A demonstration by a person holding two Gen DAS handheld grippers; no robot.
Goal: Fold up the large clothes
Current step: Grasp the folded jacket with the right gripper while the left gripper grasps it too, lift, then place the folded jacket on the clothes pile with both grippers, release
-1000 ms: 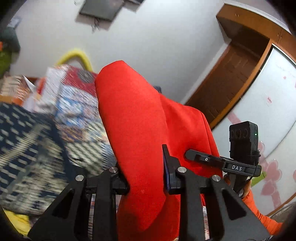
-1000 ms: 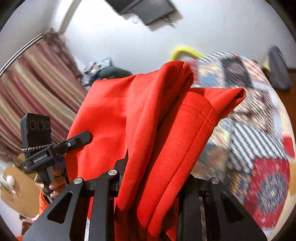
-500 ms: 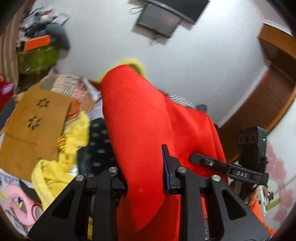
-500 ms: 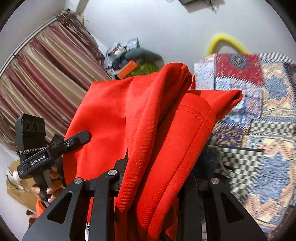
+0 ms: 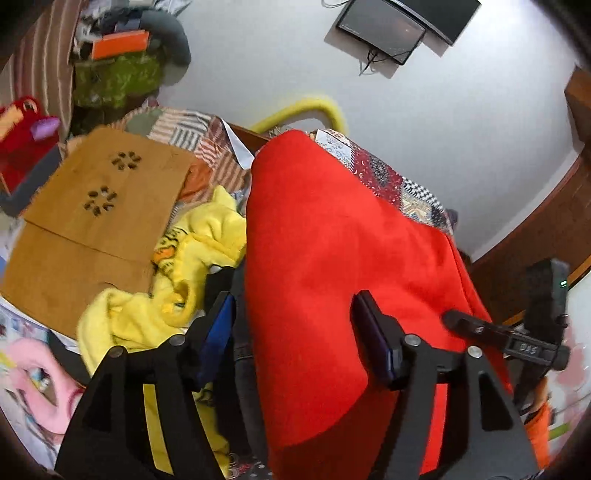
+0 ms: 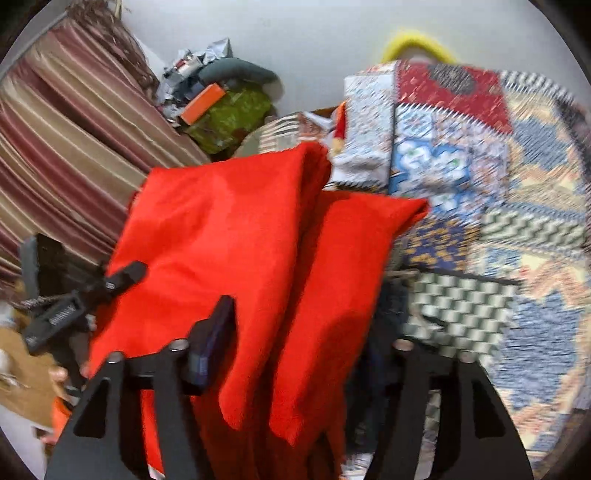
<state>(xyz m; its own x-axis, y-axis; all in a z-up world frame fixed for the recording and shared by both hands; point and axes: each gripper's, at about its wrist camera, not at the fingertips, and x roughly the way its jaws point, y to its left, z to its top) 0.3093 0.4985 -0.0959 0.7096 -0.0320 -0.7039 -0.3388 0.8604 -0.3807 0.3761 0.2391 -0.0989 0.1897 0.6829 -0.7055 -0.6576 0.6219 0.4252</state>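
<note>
A large red garment (image 5: pixel 332 266) hangs folded between my two grippers. In the left wrist view it drapes through my left gripper (image 5: pixel 293 321), whose jaws are opening; the left pad (image 5: pixel 218 325) stands clear of the cloth. In the right wrist view the same red garment (image 6: pixel 229 240) slumps in thick folds across my right gripper (image 6: pixel 299 332). Its jaws are opening too, and the cloth hides the right finger. Each view shows the other gripper at its edge: the right gripper (image 5: pixel 517 343) and the left gripper (image 6: pixel 66 306), held by a hand.
A patchwork quilt (image 6: pixel 509 221) covers the bed on the right. On the left lie a yellow garment (image 5: pixel 195 258), a brown cardboard sheet (image 5: pixel 92 221) and a dark garment under the red one. A striped curtain (image 6: pixel 66 147), a green bag (image 5: pixel 118 77) and a wall screen (image 5: pixel 399 29) stand behind.
Both grippers' jaws have spread wide and no longer pinch the red garment, which sags loose between them. Both views have swung down toward the bed and the pile of clothes.
</note>
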